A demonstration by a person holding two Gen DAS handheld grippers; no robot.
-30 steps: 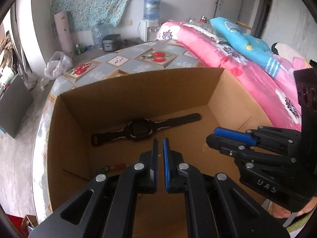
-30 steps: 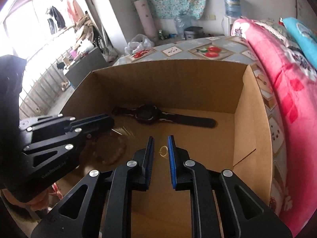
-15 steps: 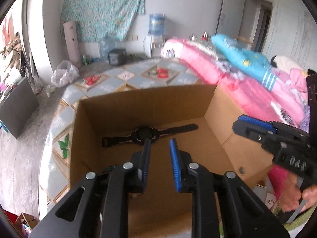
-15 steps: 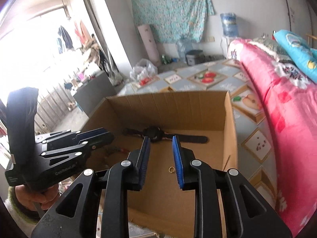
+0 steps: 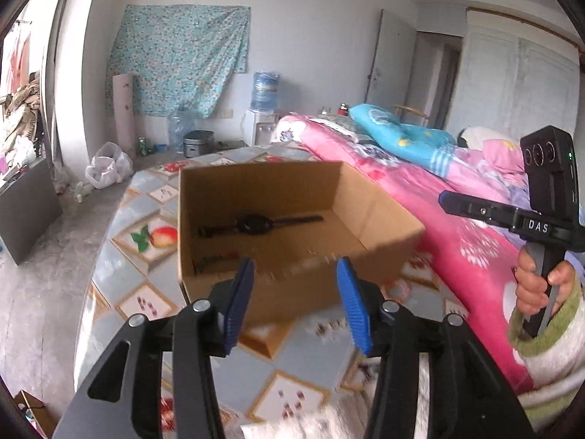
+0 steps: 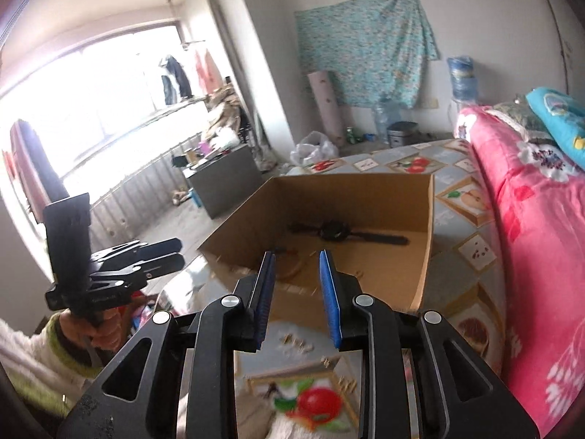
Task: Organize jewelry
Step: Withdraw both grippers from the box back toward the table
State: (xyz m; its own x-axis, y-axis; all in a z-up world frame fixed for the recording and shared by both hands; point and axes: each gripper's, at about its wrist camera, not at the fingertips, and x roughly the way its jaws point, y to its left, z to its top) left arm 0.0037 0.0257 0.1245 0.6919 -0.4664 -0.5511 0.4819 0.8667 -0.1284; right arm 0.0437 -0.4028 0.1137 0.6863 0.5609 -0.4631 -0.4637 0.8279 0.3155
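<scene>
My left gripper is spread wide with nothing between its blue pads, held above the fruit-patterned sheet just short of the cardboard box. My right gripper is also parted and empty, hovering at the box's near edge. Inside the box, the black watch lies flat and stretched out along the far wall, with a beaded bracelet, blurred, nearer the front. Beyond stands the pink quilt.
</scene>
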